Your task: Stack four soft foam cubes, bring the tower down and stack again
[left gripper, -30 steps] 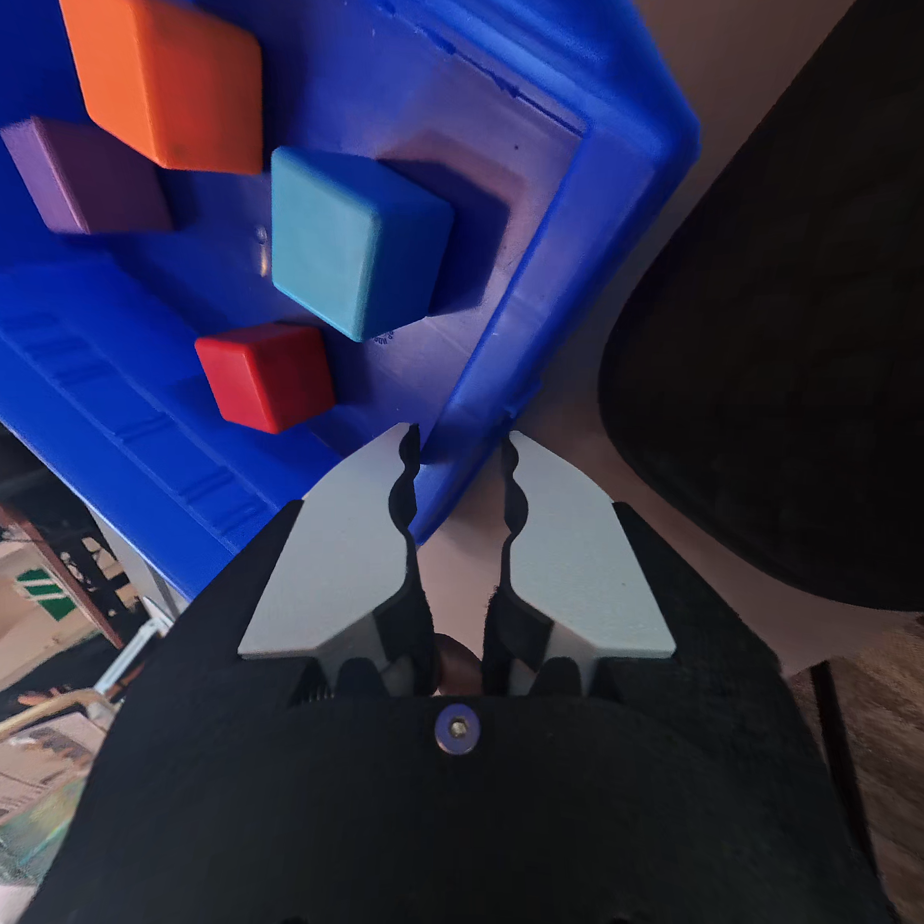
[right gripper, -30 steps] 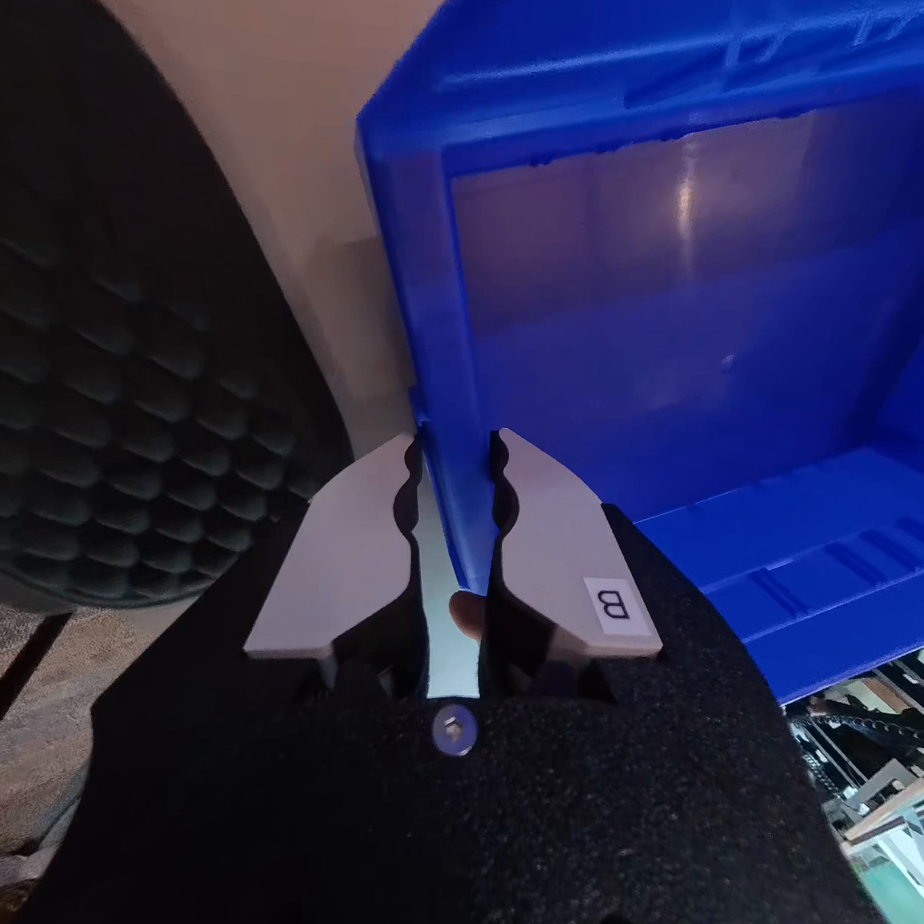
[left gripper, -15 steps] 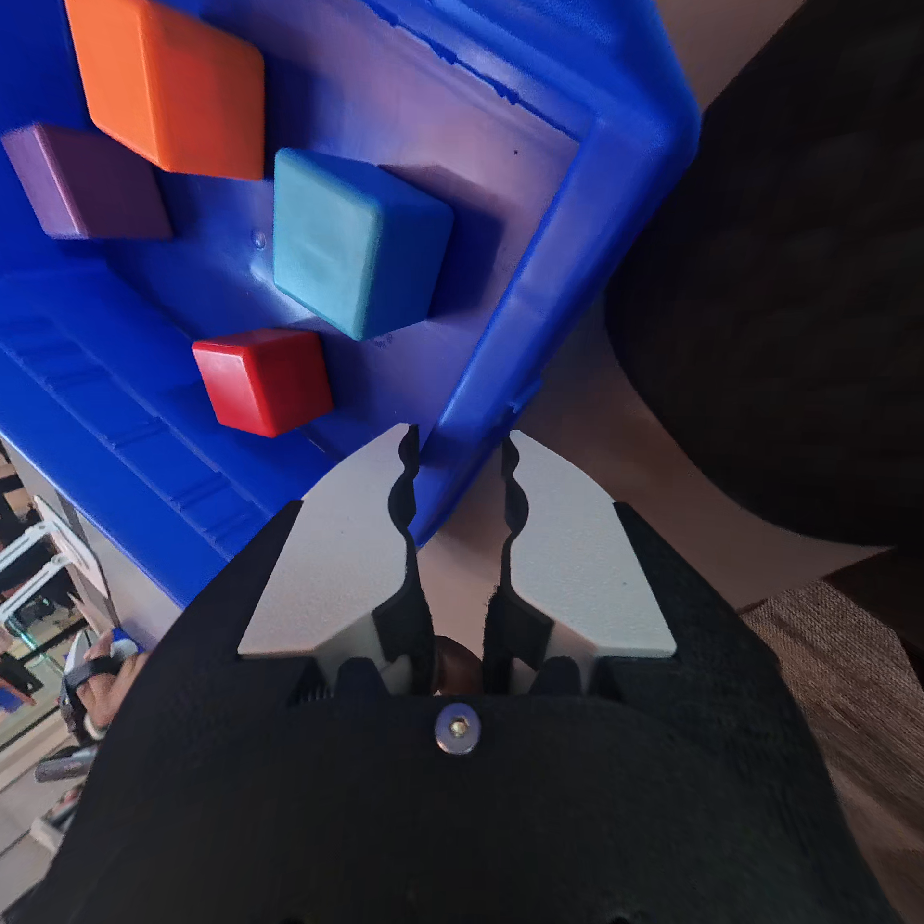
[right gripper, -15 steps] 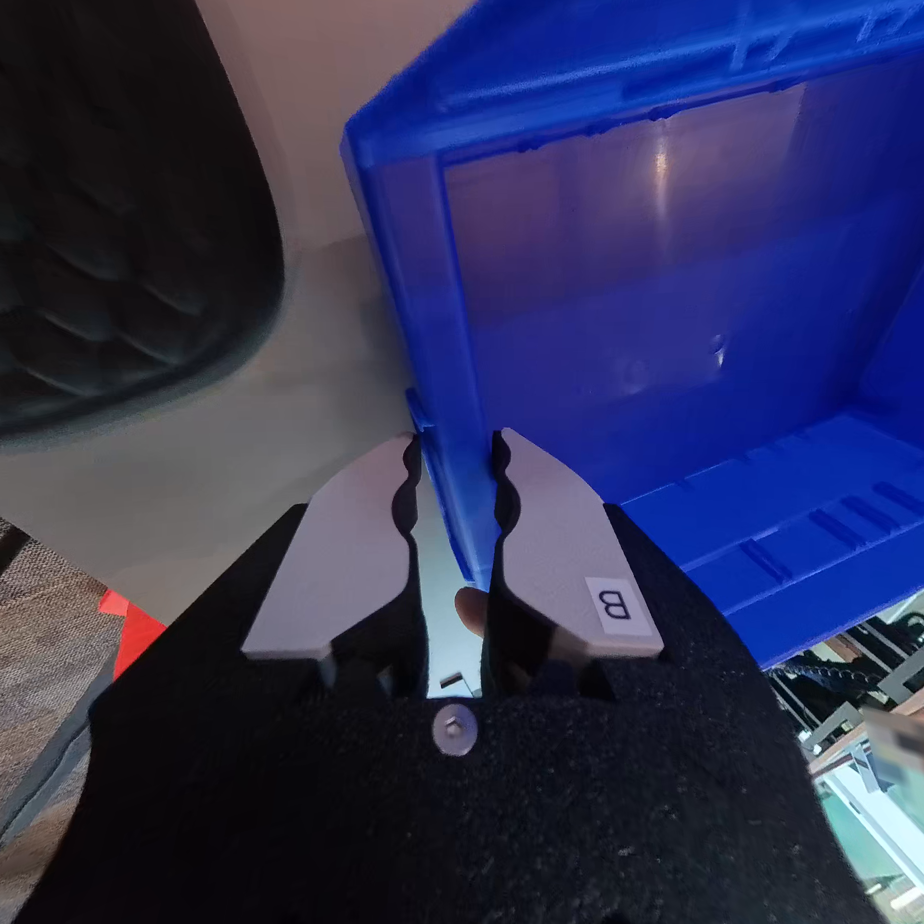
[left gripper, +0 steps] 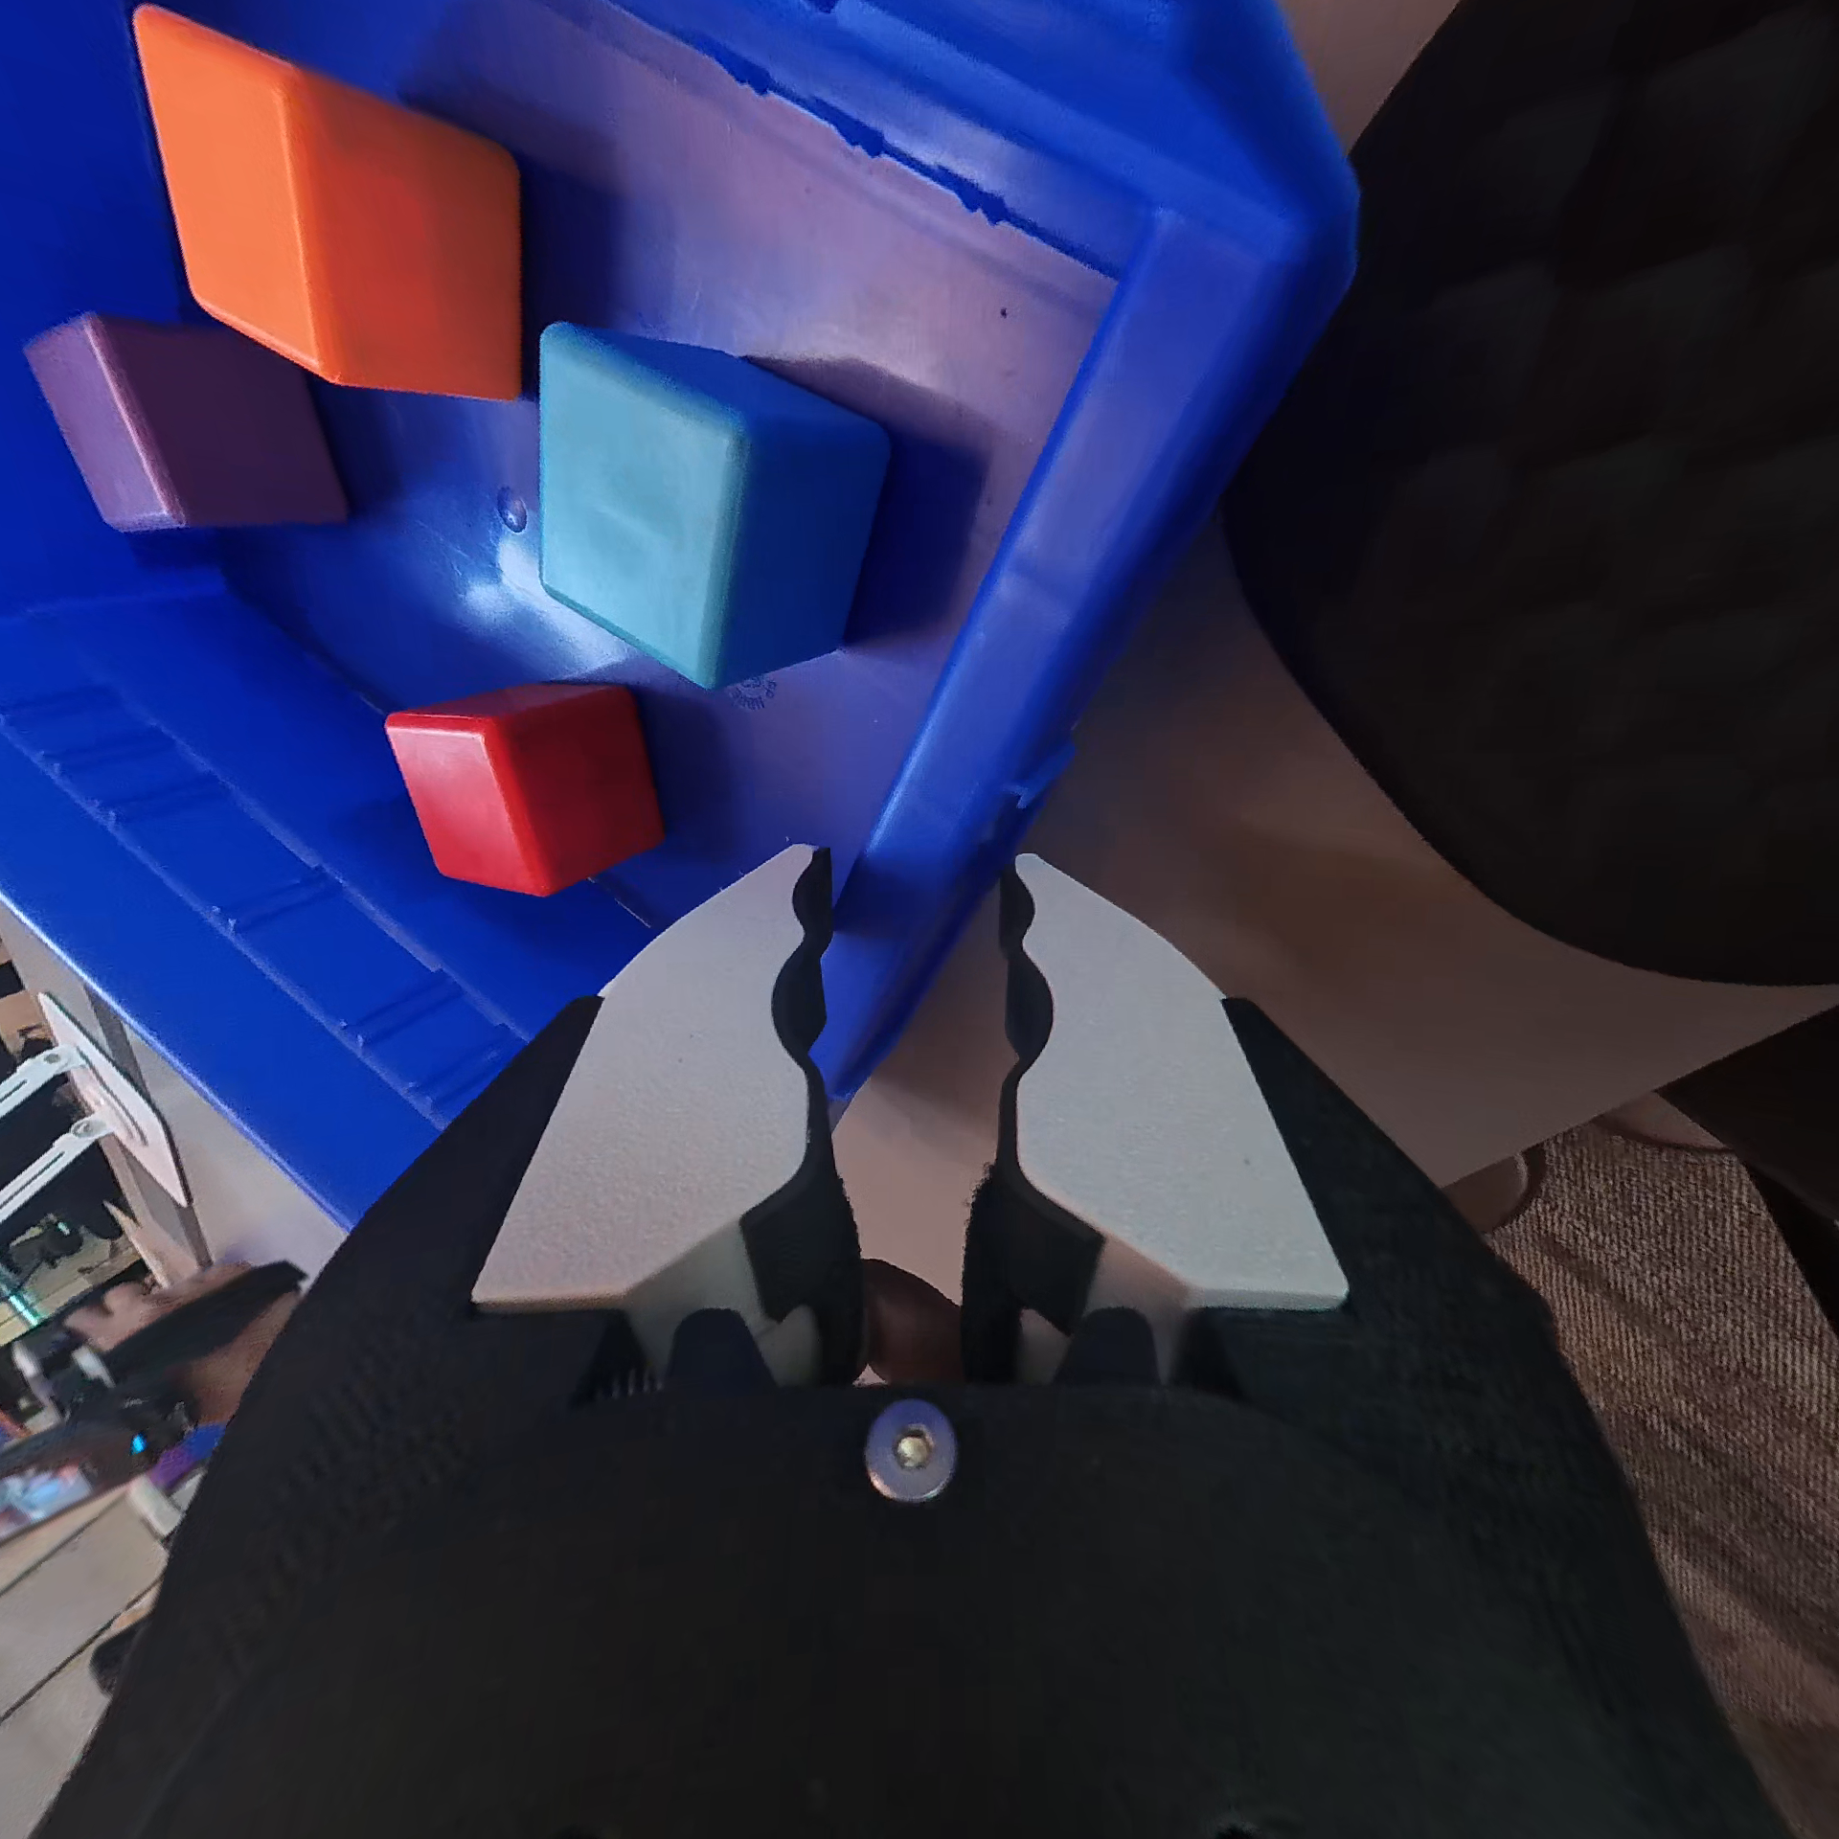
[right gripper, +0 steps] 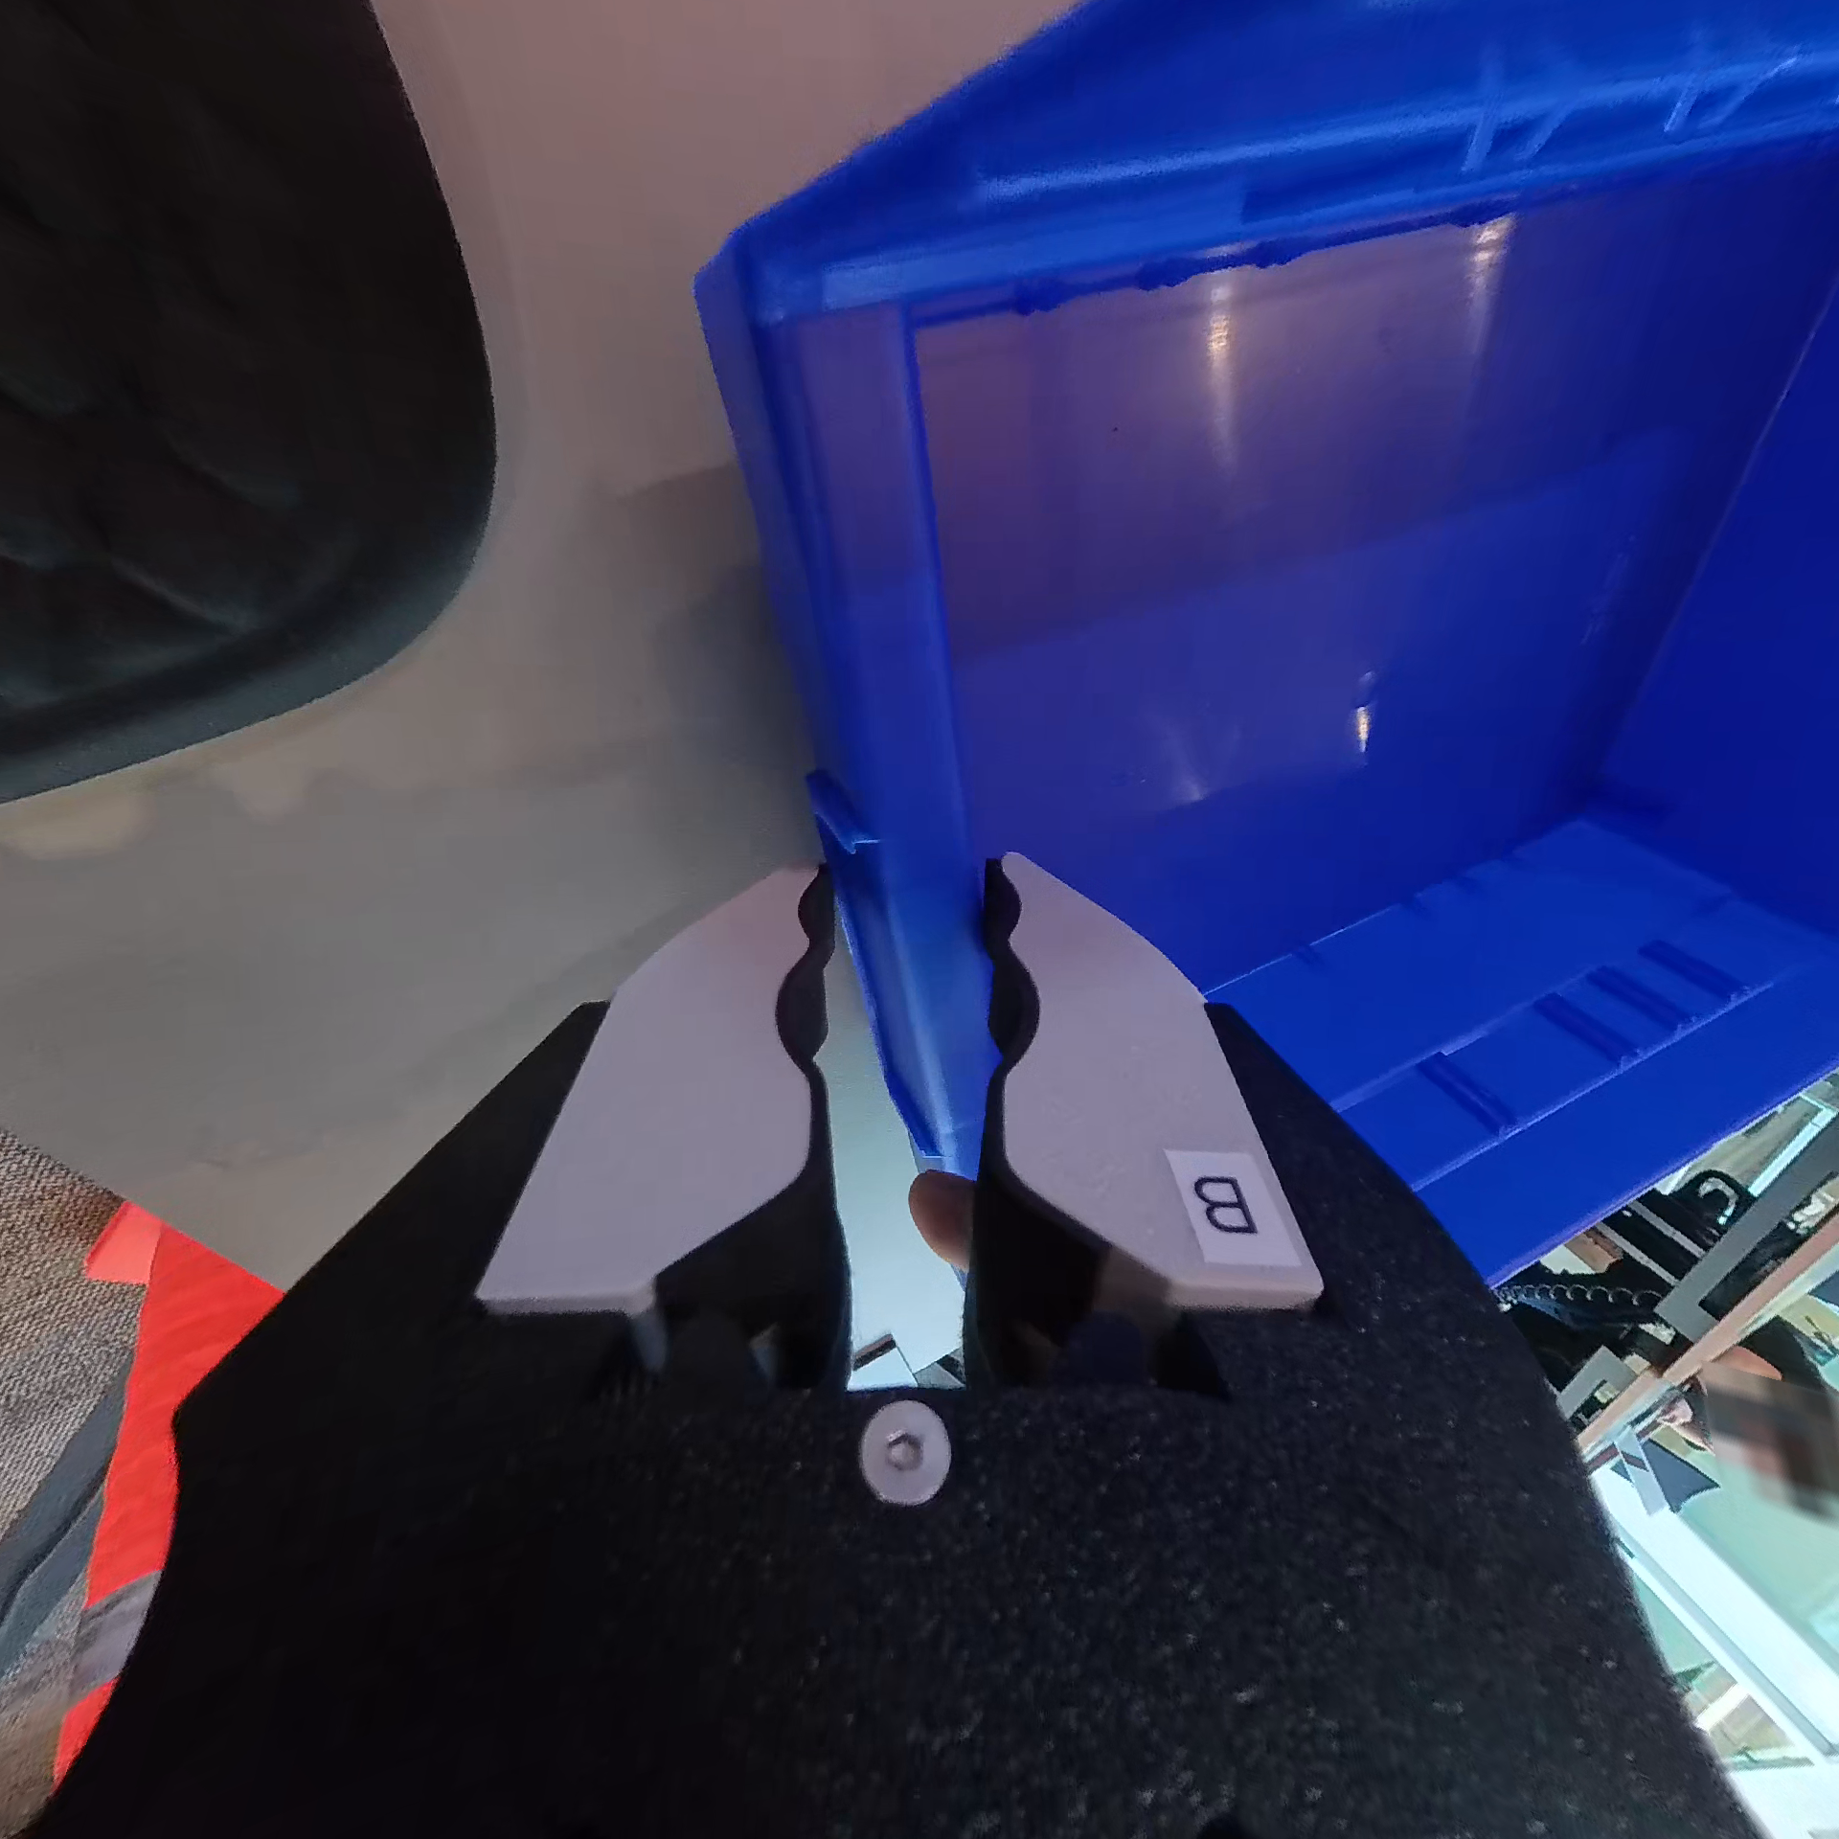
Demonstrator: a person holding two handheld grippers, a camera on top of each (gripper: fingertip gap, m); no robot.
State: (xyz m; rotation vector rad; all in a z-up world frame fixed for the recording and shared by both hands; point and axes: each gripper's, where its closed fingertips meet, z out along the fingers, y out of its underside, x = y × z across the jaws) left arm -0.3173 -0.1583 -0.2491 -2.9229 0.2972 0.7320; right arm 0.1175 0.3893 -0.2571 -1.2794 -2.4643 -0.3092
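Pale tabletop [left gripper: 1244,896] with a dark rounded cushion-like shape [left gripper: 1592,498] at its far side; carpeted floor [left gripper: 1642,1343] below, workshop clutter blurred beyond the edge

Blue plastic bin [left gripper: 1144,498] sits at the tabletop edge. Both tools grip it by a side wall, one on each side:
- left tool [left gripper: 911,876]: jaws nearly closed, straddling the bin's rim near a corner, wall between the pads
- right tool [right gripper: 901,876]: jaws nearly closed on the opposite wall [right gripper: 886,697], pinching it; a fingertip shows behind the jaws

Four foam cubes lie loose on the bin floor, none stacked, all seen only from the left wrist view:
- orange cube [left gripper: 338,209], largest, toward the far side
- purple cube [left gripper: 184,428] just beside it, toward the left wall
- teal cube [left gripper: 687,498] nearest the gripped wall
- red cube [left gripper: 522,786], smallest, closest to the left tool, just inside the rim

Right wrist view shows only a bare part of the bin floor, no cube

Deciding relation: cubes lie ahead and to the left of the left tool, inside the wall it holds, so that tool is the nearer one. Judgement: bin is being positioned; stacking not yet begun. Either tool must release the wall and reach over the rim first
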